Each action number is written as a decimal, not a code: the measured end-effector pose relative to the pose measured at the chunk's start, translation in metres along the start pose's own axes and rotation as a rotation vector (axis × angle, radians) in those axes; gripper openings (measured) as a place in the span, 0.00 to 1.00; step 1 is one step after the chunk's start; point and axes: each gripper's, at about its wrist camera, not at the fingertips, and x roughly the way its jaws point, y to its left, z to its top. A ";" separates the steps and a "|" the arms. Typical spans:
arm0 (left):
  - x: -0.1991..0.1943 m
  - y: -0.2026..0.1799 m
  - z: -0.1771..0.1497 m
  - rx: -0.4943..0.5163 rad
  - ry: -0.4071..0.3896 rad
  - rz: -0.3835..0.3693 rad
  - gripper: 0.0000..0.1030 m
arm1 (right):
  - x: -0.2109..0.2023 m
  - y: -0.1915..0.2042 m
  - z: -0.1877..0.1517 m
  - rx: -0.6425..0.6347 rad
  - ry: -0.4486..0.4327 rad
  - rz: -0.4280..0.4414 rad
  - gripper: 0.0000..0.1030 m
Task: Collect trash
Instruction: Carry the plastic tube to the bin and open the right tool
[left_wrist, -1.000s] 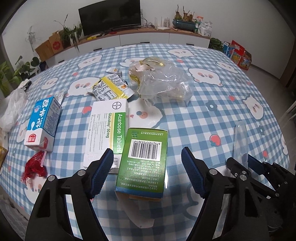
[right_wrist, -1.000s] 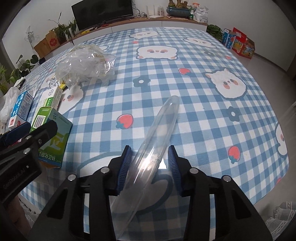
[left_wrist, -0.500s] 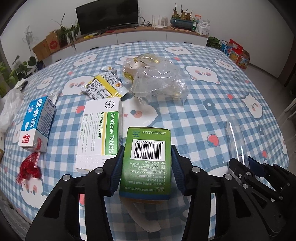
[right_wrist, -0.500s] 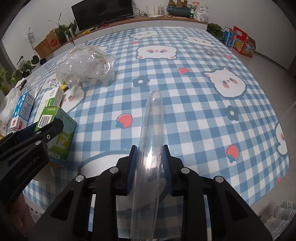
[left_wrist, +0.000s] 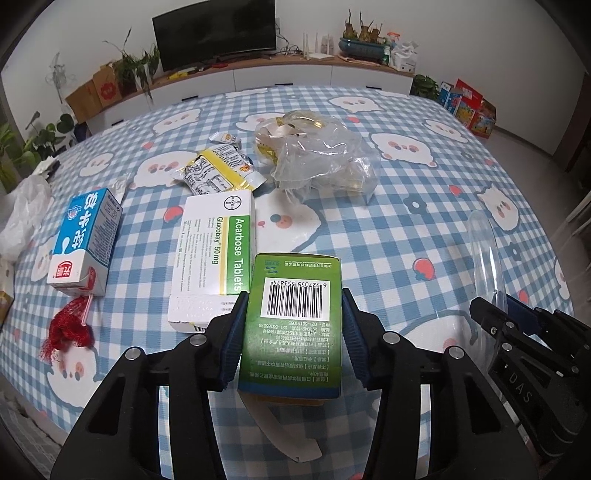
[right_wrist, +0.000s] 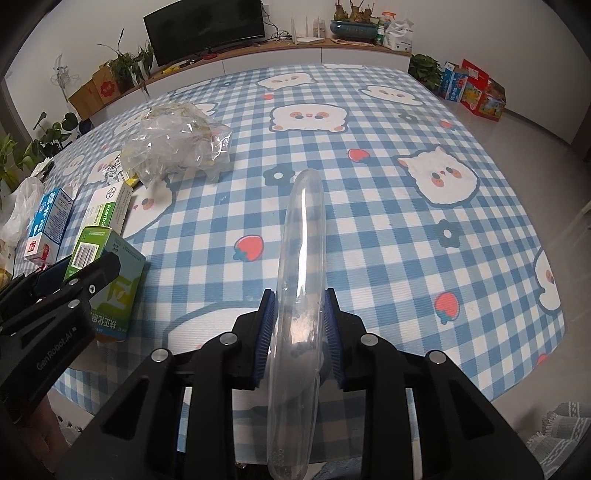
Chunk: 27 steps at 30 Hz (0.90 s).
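Item: left gripper (left_wrist: 293, 334), pads clenched on a green carton (left_wrist: 293, 321) at the table's near edge; right gripper (right_wrist: 298, 334), pads clamped on a clear plastic tube (right_wrist: 301, 295) over the same edge. Risks, as judged: the slick, rounded tube may swivel or slide from so narrow a hold; the light cardboard carton (bottom flap hanging open) may crush or spill. Remaining on the checked tablecloth (left_wrist: 424, 229): white Acarbose tablet box (left_wrist: 216, 254), blue milk carton (left_wrist: 86, 242), crinkled clear bag (left_wrist: 321, 155), foil wrapper (left_wrist: 218, 173), red mesh scrap (left_wrist: 68, 328).
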 end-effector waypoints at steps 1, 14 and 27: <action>-0.002 0.002 -0.001 -0.004 0.000 -0.002 0.46 | -0.001 0.000 0.000 0.001 -0.003 -0.001 0.25; -0.037 0.023 -0.024 -0.027 -0.020 -0.025 0.46 | -0.023 0.012 -0.010 0.009 -0.035 0.014 0.24; -0.069 0.039 -0.060 -0.036 -0.039 -0.012 0.46 | -0.049 0.027 -0.039 0.012 -0.052 0.034 0.24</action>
